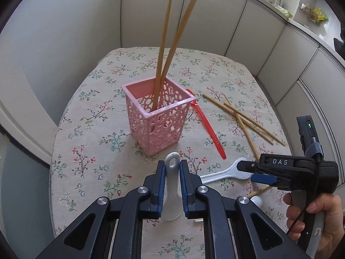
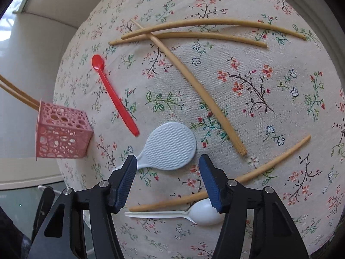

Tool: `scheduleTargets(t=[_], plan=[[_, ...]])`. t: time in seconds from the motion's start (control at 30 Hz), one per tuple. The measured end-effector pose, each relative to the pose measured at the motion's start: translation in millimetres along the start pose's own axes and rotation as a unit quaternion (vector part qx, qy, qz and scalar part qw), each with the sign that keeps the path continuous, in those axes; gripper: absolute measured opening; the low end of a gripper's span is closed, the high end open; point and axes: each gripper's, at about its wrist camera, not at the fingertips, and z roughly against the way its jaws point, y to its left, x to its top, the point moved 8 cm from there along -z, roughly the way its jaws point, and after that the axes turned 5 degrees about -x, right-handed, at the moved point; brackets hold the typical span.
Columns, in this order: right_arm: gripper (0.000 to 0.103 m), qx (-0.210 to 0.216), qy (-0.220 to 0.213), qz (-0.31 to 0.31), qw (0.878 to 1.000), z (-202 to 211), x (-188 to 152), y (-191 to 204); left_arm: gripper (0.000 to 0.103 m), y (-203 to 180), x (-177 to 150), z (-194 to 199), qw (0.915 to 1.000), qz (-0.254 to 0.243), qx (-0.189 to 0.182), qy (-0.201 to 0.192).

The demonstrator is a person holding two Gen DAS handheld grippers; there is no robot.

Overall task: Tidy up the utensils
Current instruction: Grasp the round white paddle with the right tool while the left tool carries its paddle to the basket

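My left gripper is shut on a pale grey rice paddle, whose holed handle sticks out forward just short of the pink openwork basket. Two wooden chopsticks stand in that basket. My right gripper hangs open over a second pale paddle lying flat on the cloth, with nothing pressed between its pads. Beside it lie a red spoon, a white plastic spoon and several loose chopsticks. The basket sits at the left edge of the right wrist view.
The round table wears a floral cloth, and its edge drops off close to the left of the basket. Pale wall panels curve behind it. A person's hand grips the right gripper's handle at the lower right.
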Motion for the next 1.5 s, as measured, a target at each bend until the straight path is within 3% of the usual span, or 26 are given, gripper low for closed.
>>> scheduleTargets(t=[0.17, 0.27, 0.43, 0.53, 0.73, 0.77, 0.8, 1.0, 1.13, 1.2, 1.23, 1.37, 1.5], plan=[[0.062, -0.03, -0.035, -0.013, 0.999, -2, 11, 5, 0.013, 8, 1, 3, 0.9999, 0.012, -0.003, -0.004], [0.062, -0.076, -0.065, 0.001, 0.995, -6, 16, 12, 0.013, 7, 3, 2, 0.9999, 0.016, -0.001, -0.007], [0.062, -0.16, -0.109, 0.059, 0.979, -14, 25, 29, 0.013, 10, 3, 2, 0.9998, 0.02, -0.003, -0.007], [0.061, -0.179, -0.122, 0.083, 0.973, -17, 30, 33, 0.013, 12, 3, 2, 0.9997, 0.024, -0.003, -0.007], [0.037, -0.174, -0.132, 0.139, 0.966, -17, 38, 40, 0.013, 18, 4, 1, 0.9994, 0.032, -0.005, -0.012], [0.003, -0.156, -0.13, 0.143, 0.969, -17, 38, 41, 0.013, 19, 4, 2, 0.9993, 0.034, -0.005, -0.014], [0.0, -0.128, -0.115, 0.14, 0.975, -19, 38, 40, 0.013, 19, 5, 3, 0.9993, 0.034, -0.005, -0.016], [0.0, -0.044, -0.097, 0.158, 0.982, 2, 37, 38, 0.012, 18, 5, 6, 0.9993, 0.032, -0.004, -0.02], [0.01, -0.065, -0.067, 0.132, 0.987, 11, 30, 24, 0.012, 16, 5, 6, 0.9993, 0.031, 0.0, -0.019], [0.045, -0.069, -0.045, 0.118, 0.989, 9, 14, 15, 0.012, 14, 5, 6, 0.9993, 0.033, -0.001, -0.019], [0.052, -0.074, -0.04, 0.117, 0.99, 7, 9, 14, 0.012, 13, 5, 5, 0.9993, 0.032, -0.001, -0.019], [0.054, -0.103, -0.041, 0.128, 0.986, -6, 4, 23, 0.012, 9, 4, 6, 0.9995, 0.024, 0.003, -0.02], [0.054, -0.16, -0.06, 0.15, 0.974, -17, 3, 32, 0.012, 11, 3, 7, 0.9995, 0.021, 0.006, -0.022]])
